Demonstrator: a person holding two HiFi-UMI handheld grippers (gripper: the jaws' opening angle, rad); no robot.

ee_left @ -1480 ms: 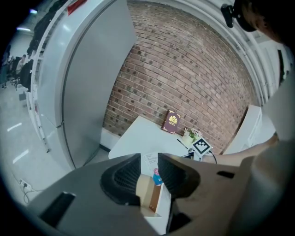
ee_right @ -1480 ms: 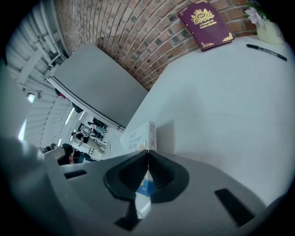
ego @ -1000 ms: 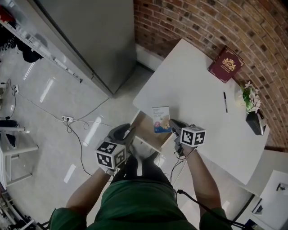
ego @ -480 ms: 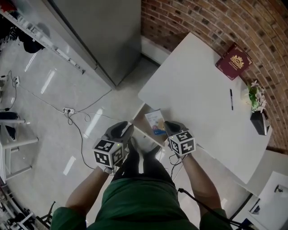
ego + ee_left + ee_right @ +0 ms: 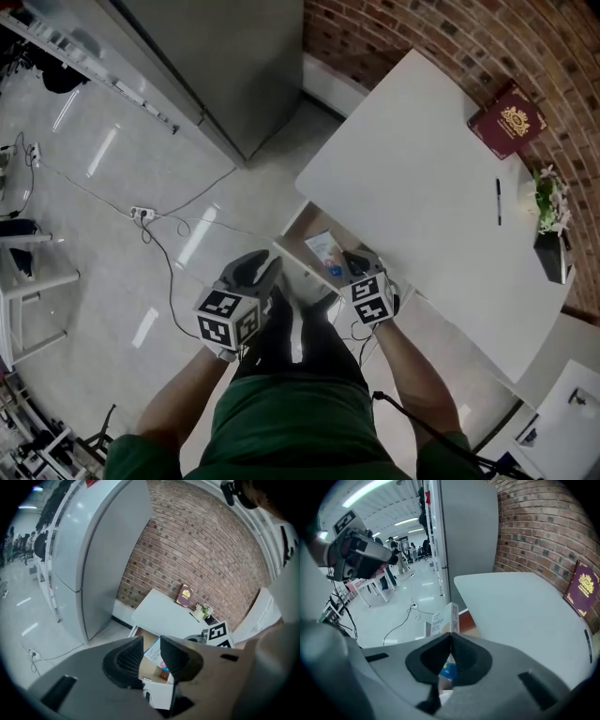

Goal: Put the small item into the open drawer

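Note:
A small white and blue box [image 5: 324, 251] hangs over the open wooden drawer [image 5: 302, 228] under the white table's near edge. My right gripper [image 5: 349, 263] is shut on the box's lower edge. In the right gripper view the box [image 5: 445, 617] stands up past the closed fingertips of the right gripper [image 5: 450, 637]. My left gripper [image 5: 263, 273] is open and holds nothing, just left of the drawer's front. In the left gripper view the drawer [image 5: 148, 641] and the box [image 5: 153, 653] show through the gap of the left gripper [image 5: 151, 641]. Whether the box touches the drawer's bottom I cannot tell.
The white table [image 5: 422, 178] carries a dark red book [image 5: 511, 116], a pen [image 5: 498, 201] and a small plant [image 5: 551, 201] along the brick wall. A grey cabinet [image 5: 211, 56] stands to the left. Cables and a power strip [image 5: 142, 214] lie on the floor.
Both grippers have come down and nearer to the drawer. The right gripper has rolled, turning the box from flat-faced to edge-on and lowering it over the drawer.

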